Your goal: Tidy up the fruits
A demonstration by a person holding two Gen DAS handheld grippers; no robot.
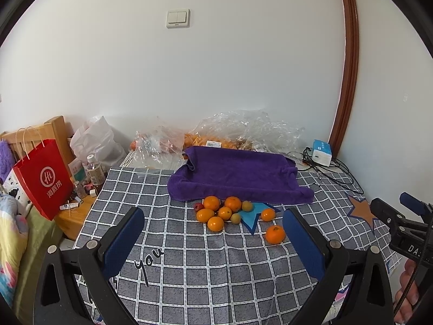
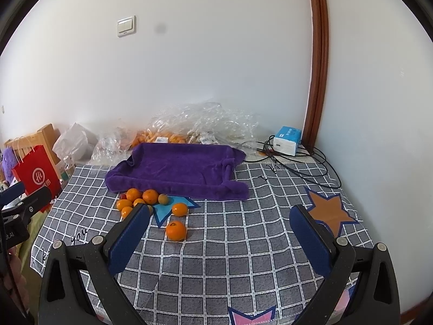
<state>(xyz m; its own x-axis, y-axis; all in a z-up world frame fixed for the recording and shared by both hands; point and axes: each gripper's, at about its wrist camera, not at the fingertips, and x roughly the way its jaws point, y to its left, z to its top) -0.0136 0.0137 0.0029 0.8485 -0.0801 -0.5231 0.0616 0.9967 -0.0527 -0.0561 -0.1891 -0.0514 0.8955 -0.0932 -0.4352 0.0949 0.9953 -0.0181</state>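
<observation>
My left tool (image 1: 213, 241) is spread wide, nothing between its fingers, hovering over the checked cloth (image 1: 189, 265); my right tool (image 2: 219, 233) is spread too and empty. The fruit pile (image 1: 220, 212) sits ahead on the tabletop, just in front of the purple towel (image 1: 238, 176), oranges touching each other, with two small greenish fruits and a small red one mixed in. One lone orange (image 1: 275, 234) lies apart, nearest my tools, and another orange (image 1: 268, 214) sits on the blue star (image 1: 254, 216). Towel looks like the drop spot, my guess, nothing on it yet. Risks: round fruit rolls if a finger nudges it, a bumped pile scatters toward the tabletop edge, and the loose cloth may bunch under a low approach
</observation>
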